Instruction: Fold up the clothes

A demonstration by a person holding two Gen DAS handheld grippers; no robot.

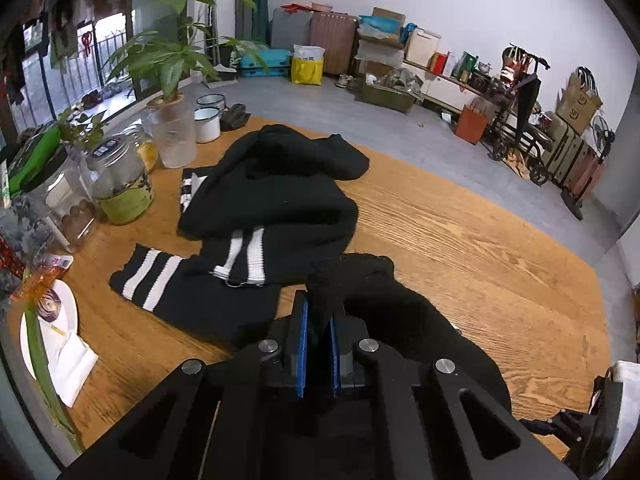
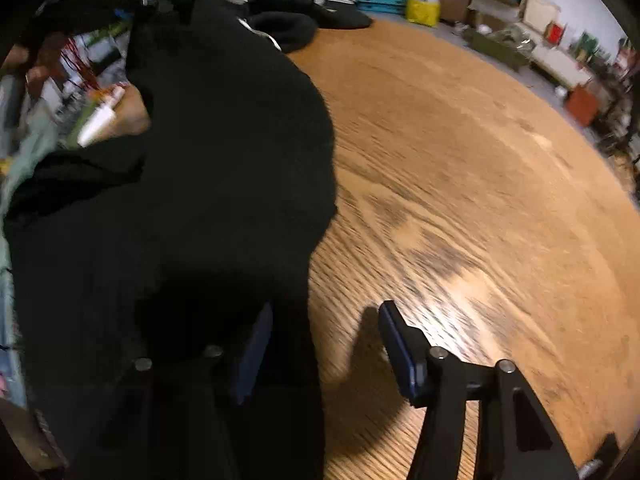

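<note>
A black knit sweater (image 1: 280,200) with white stripes on its cuffs and hem lies crumpled on the wooden table (image 1: 460,240). My left gripper (image 1: 319,320) is shut on a fold of its black cloth, which sticks up between the blue pads. In the right wrist view the same sweater (image 2: 224,140) fills the left half, blurred by motion. My right gripper (image 2: 326,320) is open just above the table (image 2: 460,160). Black cloth drapes over its left finger (image 2: 256,344). The right finger (image 2: 396,344) stands free over bare wood, and the pads press on nothing.
Along the table's left edge stand glass jars (image 1: 120,184), a plant in a glass vase (image 1: 172,136), two white enamel mugs (image 1: 207,124) and a white plate (image 1: 60,320) with a napkin. Suitcases, boxes and bags line the far wall beyond the grey floor.
</note>
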